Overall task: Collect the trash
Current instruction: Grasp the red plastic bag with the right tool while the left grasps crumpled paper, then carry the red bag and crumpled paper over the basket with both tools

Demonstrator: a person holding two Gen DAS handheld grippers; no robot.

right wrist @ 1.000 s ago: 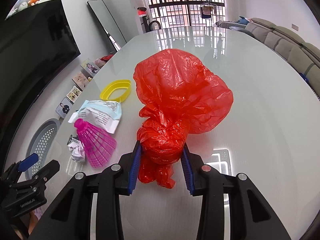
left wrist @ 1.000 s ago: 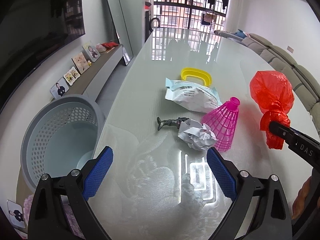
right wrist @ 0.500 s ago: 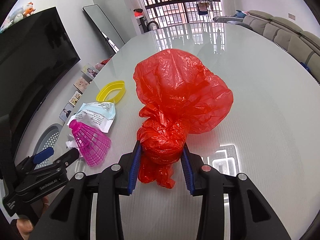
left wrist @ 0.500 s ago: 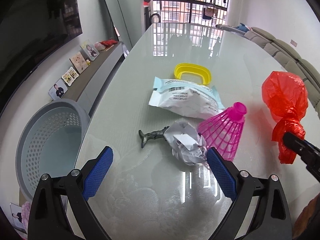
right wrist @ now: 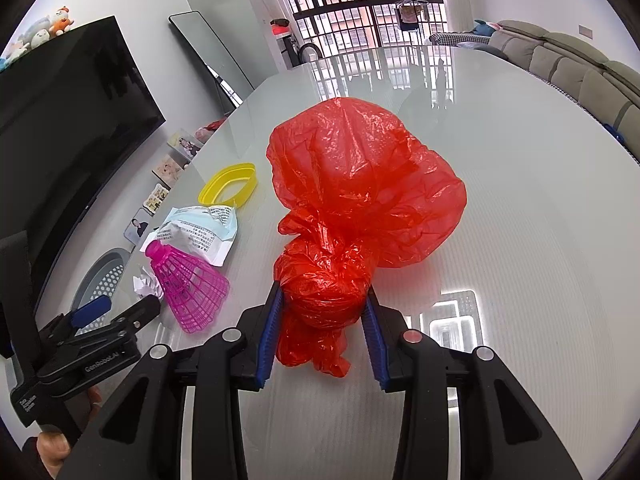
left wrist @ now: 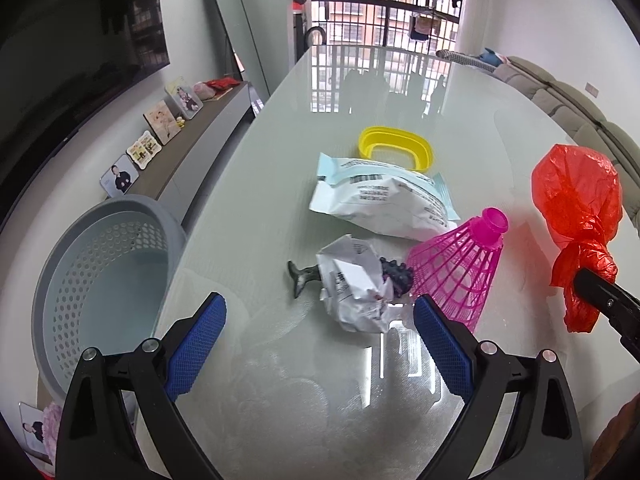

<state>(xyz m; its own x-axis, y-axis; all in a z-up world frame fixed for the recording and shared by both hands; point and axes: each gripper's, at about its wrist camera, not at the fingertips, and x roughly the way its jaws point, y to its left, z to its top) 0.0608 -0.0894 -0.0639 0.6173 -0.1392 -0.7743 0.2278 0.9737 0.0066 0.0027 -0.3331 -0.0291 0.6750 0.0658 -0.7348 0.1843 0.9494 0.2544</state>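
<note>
While the right gripper [right wrist: 322,320] clamps the knotted neck of the red plastic bag [right wrist: 360,188] between its 2 fingers above the counter [right wrist: 520,208], the left gripper [left wrist: 318,336] hovers with fingers wide, holding nothing. Just ahead of it lies a crumpled paper ball [left wrist: 354,282], touching a dark toy figure [left wrist: 304,276] and a pink plastic shuttlecock [left wrist: 460,272]. Behind these lie a white wrapper [left wrist: 380,204] and a yellow ring [left wrist: 396,152]. A grey perforated basket [left wrist: 104,280] stands beside the counter's left edge.

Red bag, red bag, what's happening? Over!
Right tongs shut on red bag. Left tongs open, facing crumpled paper. Pink shuttlecock crowds the paper.
</note>
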